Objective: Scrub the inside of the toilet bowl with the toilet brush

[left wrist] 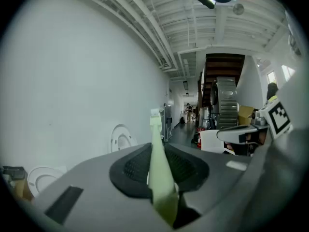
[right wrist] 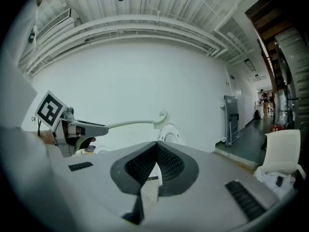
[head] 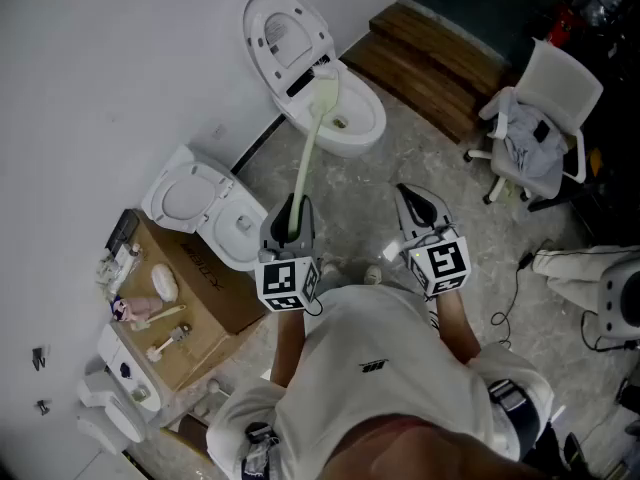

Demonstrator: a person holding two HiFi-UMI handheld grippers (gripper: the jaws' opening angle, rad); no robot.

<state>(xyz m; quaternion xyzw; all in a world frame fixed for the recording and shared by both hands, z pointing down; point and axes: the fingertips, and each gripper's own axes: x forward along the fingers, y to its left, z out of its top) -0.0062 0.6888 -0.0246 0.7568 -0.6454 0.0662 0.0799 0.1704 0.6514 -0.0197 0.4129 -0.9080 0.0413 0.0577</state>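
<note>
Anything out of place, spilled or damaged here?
Nothing spilled or broken. The setting is odd, though: the toilet stands in an open workroom, a second toilet sits beside a cardboard box, and an office chair with clothes on it is close by. The brush sits normally in the left gripper.

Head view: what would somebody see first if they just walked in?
Probably the long pale green toilet brush, clamped in the left gripper and stretching out toward the open white toilet by the wall. After that, a second toilet stands nearer along the same wall, and a white office chair sits at the right.
</note>
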